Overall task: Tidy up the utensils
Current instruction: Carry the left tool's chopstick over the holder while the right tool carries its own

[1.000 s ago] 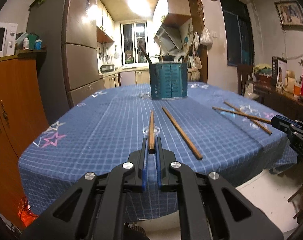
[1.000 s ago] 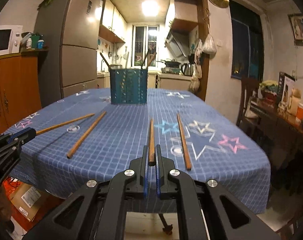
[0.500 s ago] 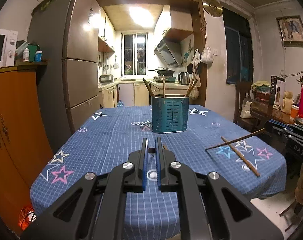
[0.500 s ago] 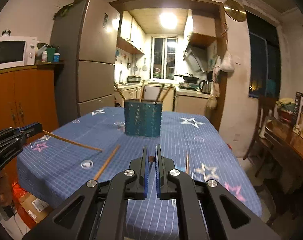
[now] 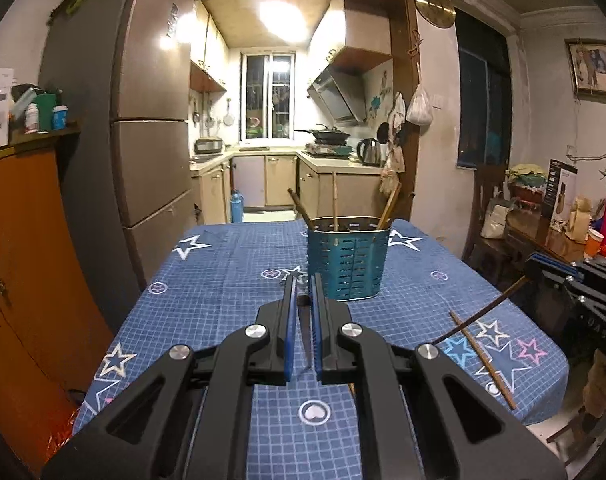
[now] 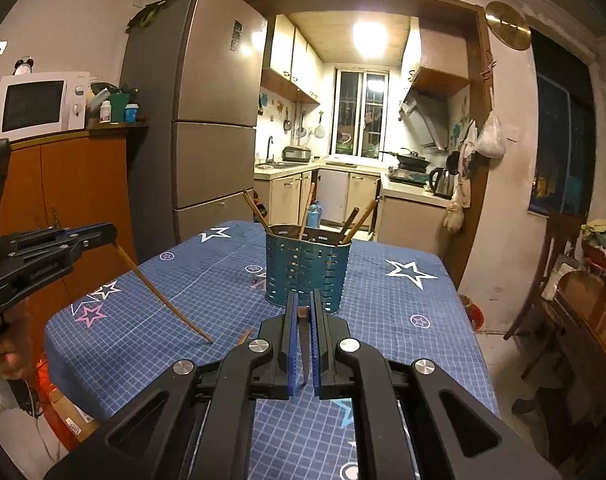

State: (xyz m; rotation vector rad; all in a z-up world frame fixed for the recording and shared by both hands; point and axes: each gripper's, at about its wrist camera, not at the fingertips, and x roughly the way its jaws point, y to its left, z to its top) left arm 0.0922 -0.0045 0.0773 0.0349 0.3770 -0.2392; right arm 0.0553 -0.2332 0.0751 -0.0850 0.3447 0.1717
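1. Blue cloth with stars covers the table (image 5: 223,280), and a teal metal utensil holder (image 5: 349,264) with slots stands on it near the far end.
2. Four wooden chopsticks lean inside the holder, and their tops stick out over its rim.
3. Left gripper (image 5: 301,304) has its blue pads squeezed tight on a brown chopstick (image 5: 304,334), and it points toward the holder.
4. From the right wrist camera, that left gripper shows at the left edge, and its chopstick (image 6: 163,300) slants down from it toward the cloth. I cannot tell if the tip touches the cloth.
5. Right gripper (image 6: 303,320) is squeezed tight on another chopstick (image 6: 303,348), which runs along between its pads. The holder stands just past its fingertips.
6. From the left wrist camera, the right gripper shows at the right edge, and its dark chopstick (image 5: 483,312) slants down over the table.
7. One more wooden chopstick (image 5: 483,360) lies flat on the cloth on the right side, under that slanting one.
8. Another chopstick end (image 6: 245,336) peeks out on the cloth just left of the right gripper's fingers.
9. A hand (image 6: 3,356) holds the left gripper's handle at the left edge.
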